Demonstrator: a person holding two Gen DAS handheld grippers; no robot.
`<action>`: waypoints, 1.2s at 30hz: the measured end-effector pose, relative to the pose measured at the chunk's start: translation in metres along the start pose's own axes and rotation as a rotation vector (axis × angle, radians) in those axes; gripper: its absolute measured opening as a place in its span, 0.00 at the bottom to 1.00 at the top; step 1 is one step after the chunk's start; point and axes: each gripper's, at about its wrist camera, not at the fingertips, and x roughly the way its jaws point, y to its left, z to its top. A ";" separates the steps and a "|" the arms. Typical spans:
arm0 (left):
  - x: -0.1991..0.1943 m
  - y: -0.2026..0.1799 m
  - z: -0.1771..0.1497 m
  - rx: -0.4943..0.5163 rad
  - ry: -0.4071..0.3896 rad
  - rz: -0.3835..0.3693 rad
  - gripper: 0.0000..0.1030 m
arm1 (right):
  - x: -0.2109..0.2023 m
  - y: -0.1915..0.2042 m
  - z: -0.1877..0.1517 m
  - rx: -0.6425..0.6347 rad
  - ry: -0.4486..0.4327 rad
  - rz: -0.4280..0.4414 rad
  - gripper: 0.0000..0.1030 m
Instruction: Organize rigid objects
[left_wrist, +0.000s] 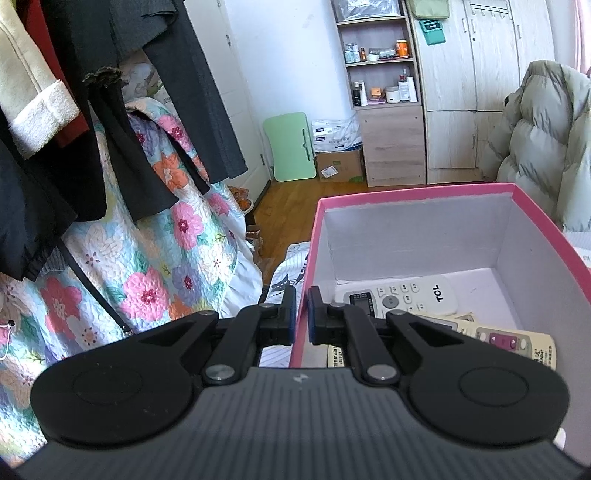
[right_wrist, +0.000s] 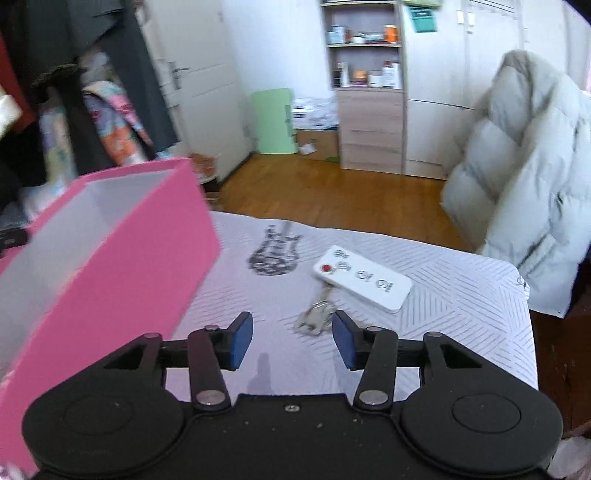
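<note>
My left gripper (left_wrist: 302, 314) is shut on the near left wall of a pink box (left_wrist: 417, 192) with a white inside. In the box lie a white TCL remote (left_wrist: 402, 295) and beige remotes (left_wrist: 517, 343) beside it. In the right wrist view the same pink box (right_wrist: 140, 251) stands at the left. My right gripper (right_wrist: 293, 339) is open over the striped bedsheet (right_wrist: 461, 295) with nothing between its pads. Just ahead of its right finger lies a bunch of keys (right_wrist: 316, 317), and beyond them a flat white remote (right_wrist: 364, 277) with a red button.
A pale puffy coat (right_wrist: 524, 184) hangs at the right of the bed. Dark hanging clothes (left_wrist: 110, 110) and a floral quilt (left_wrist: 147, 266) fill the left. Wooden floor (right_wrist: 332, 192), a shelf unit (left_wrist: 384, 74) and wardrobes lie beyond the bed's far edge.
</note>
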 end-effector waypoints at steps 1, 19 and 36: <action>-0.001 0.001 -0.001 -0.001 -0.009 -0.001 0.06 | 0.009 0.000 0.000 0.009 0.003 -0.020 0.52; -0.005 0.003 -0.003 0.005 -0.013 -0.004 0.06 | 0.012 0.020 -0.023 -0.106 -0.153 -0.133 0.07; -0.004 0.003 -0.004 0.003 -0.011 -0.005 0.06 | -0.082 0.069 0.027 -0.085 -0.308 0.132 0.03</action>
